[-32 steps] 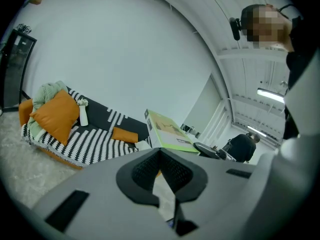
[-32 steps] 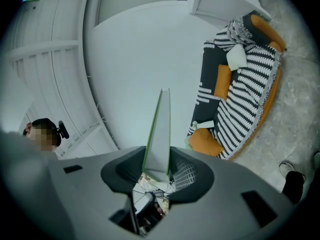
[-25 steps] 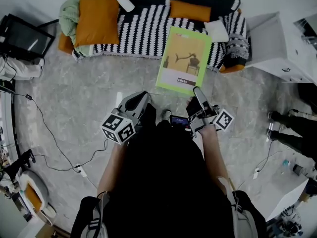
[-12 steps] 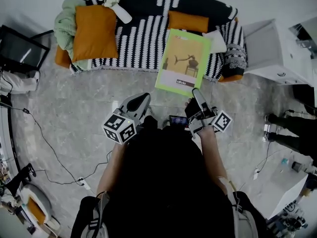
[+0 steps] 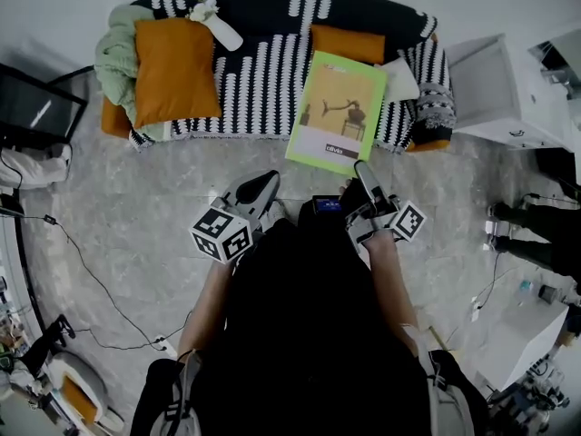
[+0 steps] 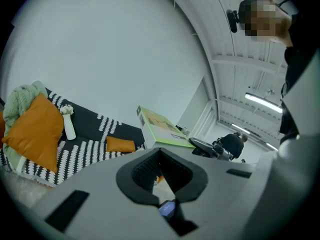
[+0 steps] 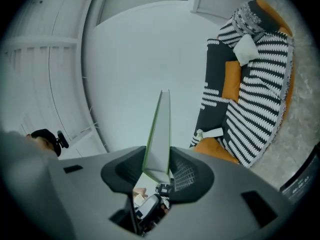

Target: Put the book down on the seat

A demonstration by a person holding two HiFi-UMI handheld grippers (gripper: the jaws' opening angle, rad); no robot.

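Observation:
A green-edged book point(image 5: 338, 112) with a yellow cover is held flat, cover up, above the front edge of the sofa seat point(image 5: 263, 71), toward its right half. My right gripper point(image 5: 361, 168) is shut on the book's near edge; in the right gripper view the book point(image 7: 160, 129) stands edge-on between the pads of that gripper point(image 7: 159, 168). My left gripper point(image 5: 257, 187) hovers over the floor to the left of the book and holds nothing. Its jaws point(image 6: 161, 171) stand slightly apart, and the book point(image 6: 159, 129) shows beyond them.
The sofa wears a black-and-white striped throw, with orange cushions point(image 5: 174, 57) point(image 5: 348, 44), a green blanket point(image 5: 113, 57) and a white bottle point(image 5: 218, 27) on it. A white cabinet point(image 5: 508, 89) stands at right, a monitor point(image 5: 36, 107) at left. Cables cross the floor point(image 5: 100, 271).
The sofa has come nearer in the head view, so the book now reaches a little farther over the seat. The right gripper's hold on it is unchanged.

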